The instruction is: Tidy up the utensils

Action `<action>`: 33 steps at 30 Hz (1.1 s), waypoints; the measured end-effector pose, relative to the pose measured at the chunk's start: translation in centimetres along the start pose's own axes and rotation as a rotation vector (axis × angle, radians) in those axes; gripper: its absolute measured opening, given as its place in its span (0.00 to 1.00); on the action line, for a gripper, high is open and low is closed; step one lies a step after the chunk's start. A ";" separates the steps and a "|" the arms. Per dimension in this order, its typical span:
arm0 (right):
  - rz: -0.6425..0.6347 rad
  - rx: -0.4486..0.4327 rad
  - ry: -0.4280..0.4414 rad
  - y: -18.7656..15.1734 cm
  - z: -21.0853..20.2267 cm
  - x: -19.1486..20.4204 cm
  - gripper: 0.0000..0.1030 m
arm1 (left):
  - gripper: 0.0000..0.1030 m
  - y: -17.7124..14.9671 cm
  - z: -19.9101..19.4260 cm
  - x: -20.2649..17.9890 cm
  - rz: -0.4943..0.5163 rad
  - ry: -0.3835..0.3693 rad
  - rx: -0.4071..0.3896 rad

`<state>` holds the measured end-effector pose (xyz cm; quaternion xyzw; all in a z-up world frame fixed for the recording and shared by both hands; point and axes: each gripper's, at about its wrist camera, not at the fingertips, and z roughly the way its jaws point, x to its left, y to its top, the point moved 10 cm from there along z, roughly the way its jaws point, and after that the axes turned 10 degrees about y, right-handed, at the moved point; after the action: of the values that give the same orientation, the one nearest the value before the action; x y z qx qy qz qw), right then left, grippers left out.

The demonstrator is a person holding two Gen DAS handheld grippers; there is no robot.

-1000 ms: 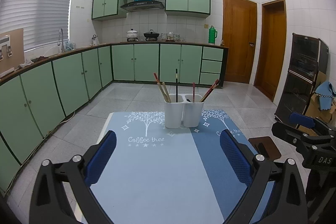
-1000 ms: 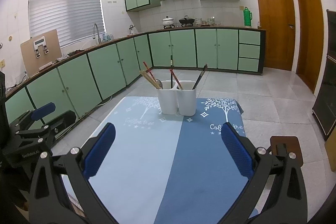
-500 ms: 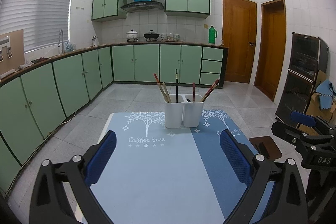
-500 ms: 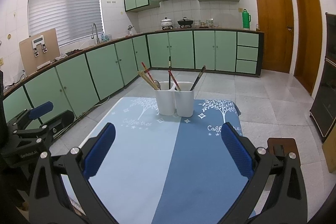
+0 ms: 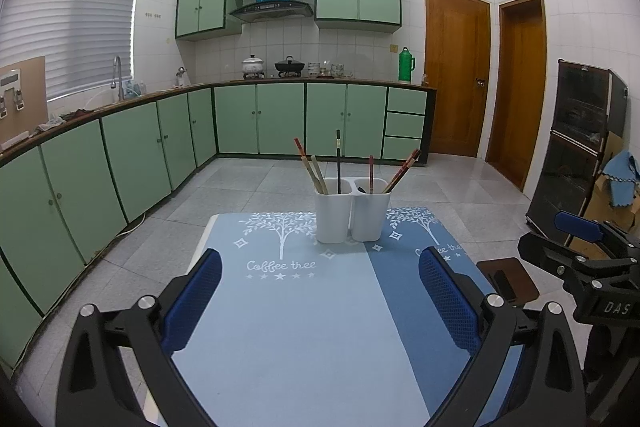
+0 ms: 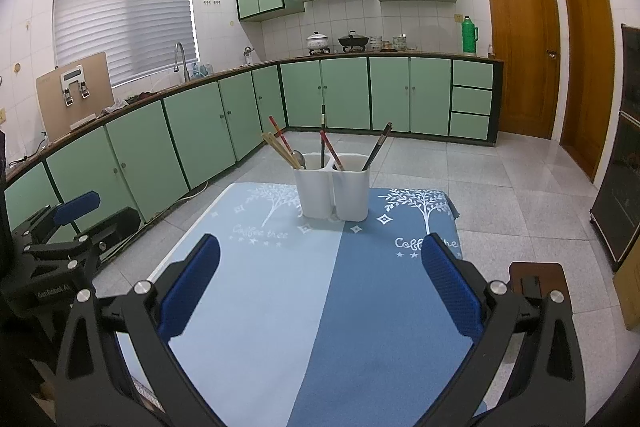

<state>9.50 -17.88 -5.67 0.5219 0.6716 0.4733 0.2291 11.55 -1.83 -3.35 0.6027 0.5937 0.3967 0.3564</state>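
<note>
Chopsticks (image 6: 280,147) upright in twin white holder (image 6: 332,191), maybe spoon (image 6: 298,158) too; left claw (image 5: 320,291), right claw (image 6: 320,283) both spread, empty

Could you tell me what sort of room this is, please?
Almost certainly a home kitchen: green cabinets line the counter, a sink tap stands below the window, and pots sit under an extractor hood.

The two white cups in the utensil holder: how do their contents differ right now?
The left cup holds pale wooden chopsticks, a metal spoon and an upright black stick; the right cup holds a red chopstick and a dark one leaning right. The left cup's load leans mostly left and looks fuller. Both are white, upright and joined, on the blue mat.
</note>
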 end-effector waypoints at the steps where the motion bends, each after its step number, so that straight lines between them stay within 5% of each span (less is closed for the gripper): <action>1: 0.000 0.000 0.000 0.0 0.0 0.0 0.95 | 0.94 0.0 -0.1 0.0 0.001 -0.001 0.000; 33: -0.003 0.007 -0.003 -0.2 0.0 -0.4 0.95 | 0.94 0.2 -0.1 0.2 0.004 -0.001 0.008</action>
<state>9.59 -18.21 -5.92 0.5223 0.6738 0.4699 0.2290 11.55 -1.62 -3.13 0.6054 0.5938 0.3950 0.3533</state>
